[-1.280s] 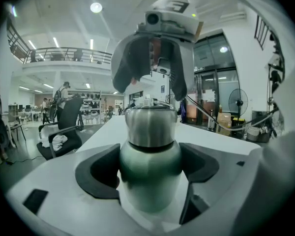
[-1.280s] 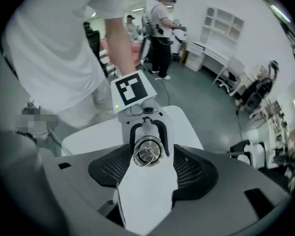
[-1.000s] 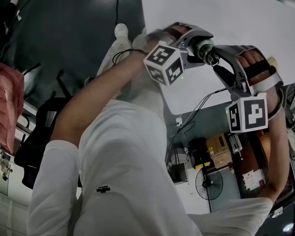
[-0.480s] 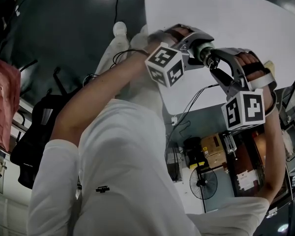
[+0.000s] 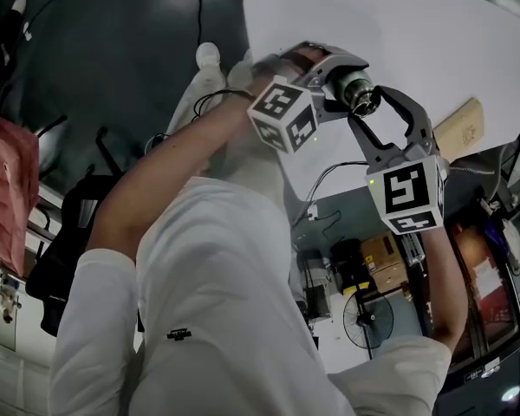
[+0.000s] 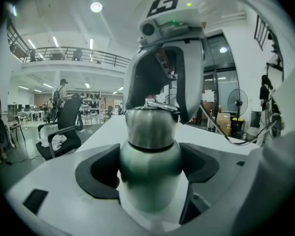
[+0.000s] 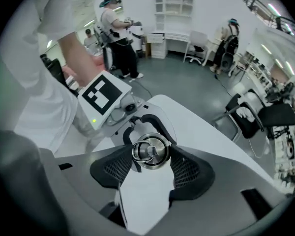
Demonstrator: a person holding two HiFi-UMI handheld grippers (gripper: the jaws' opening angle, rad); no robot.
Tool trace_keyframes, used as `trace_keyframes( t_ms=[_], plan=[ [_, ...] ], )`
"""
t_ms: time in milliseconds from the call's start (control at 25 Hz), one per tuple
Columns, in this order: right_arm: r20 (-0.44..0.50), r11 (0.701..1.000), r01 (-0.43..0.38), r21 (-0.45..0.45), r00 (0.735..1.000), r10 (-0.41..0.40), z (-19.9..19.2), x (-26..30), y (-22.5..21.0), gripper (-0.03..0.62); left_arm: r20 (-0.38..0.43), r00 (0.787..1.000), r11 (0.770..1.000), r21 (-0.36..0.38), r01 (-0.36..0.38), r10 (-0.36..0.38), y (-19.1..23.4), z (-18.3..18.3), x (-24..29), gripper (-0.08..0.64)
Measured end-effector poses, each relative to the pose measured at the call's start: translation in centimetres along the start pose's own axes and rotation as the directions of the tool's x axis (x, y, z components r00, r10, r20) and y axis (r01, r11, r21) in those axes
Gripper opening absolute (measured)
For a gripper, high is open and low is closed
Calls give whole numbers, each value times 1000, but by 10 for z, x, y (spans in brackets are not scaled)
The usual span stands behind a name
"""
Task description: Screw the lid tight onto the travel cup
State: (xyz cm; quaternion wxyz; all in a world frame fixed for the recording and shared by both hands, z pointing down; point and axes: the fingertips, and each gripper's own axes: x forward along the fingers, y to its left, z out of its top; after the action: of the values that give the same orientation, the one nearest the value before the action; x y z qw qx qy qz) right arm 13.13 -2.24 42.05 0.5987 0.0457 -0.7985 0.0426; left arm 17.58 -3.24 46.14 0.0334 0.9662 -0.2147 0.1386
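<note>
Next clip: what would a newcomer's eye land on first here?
A steel travel cup held in mid-air in the left tongs, over the white table. The right tongs have just been closing, the lid between them, gripped at its sides. In the head view, two black-and-white marker cubes stand out.

Most of the white worktop [image 5: 468,50] lay open, with only a tan flat piece [image 5: 461,126] near its right edge. Above the near edge the held travel cup [image 5: 357,87] and a trailing cable [image 5: 328,174] blocked passage.
</note>
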Motion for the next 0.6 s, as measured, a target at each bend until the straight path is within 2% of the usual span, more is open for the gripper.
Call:
trace_keyframes(
  t_ms=[120,200,280,400,480,600],
  plan=[
    [24,984,61,169,998,-66,-1,0,-3,235,-7,1000,1000,5,11,-11,-1,0,1,353],
    [35,952,83,294,995,-98,-2,0,-5,235,-8,1000,1000,6,14,-14,-1,-1,1,353],
    [41,929,98,358,992,-121,-2,0,-6,235,-9,1000,1000,5,12,-12,-1,-2,1,353],
    [51,942,100,319,991,-123,-1,-1,-4,236,-9,1000,1000,5,12,-12,-1,-2,2,353],
    [64,968,91,234,992,-108,3,-3,-2,272,-7,1000,1000,4,13,-13,-1,-2,2,353],
    [62,993,63,103,996,-70,7,-10,4,273,-6,1000,1000,5,12,-12,-1,-2,2,353]
  ],
)
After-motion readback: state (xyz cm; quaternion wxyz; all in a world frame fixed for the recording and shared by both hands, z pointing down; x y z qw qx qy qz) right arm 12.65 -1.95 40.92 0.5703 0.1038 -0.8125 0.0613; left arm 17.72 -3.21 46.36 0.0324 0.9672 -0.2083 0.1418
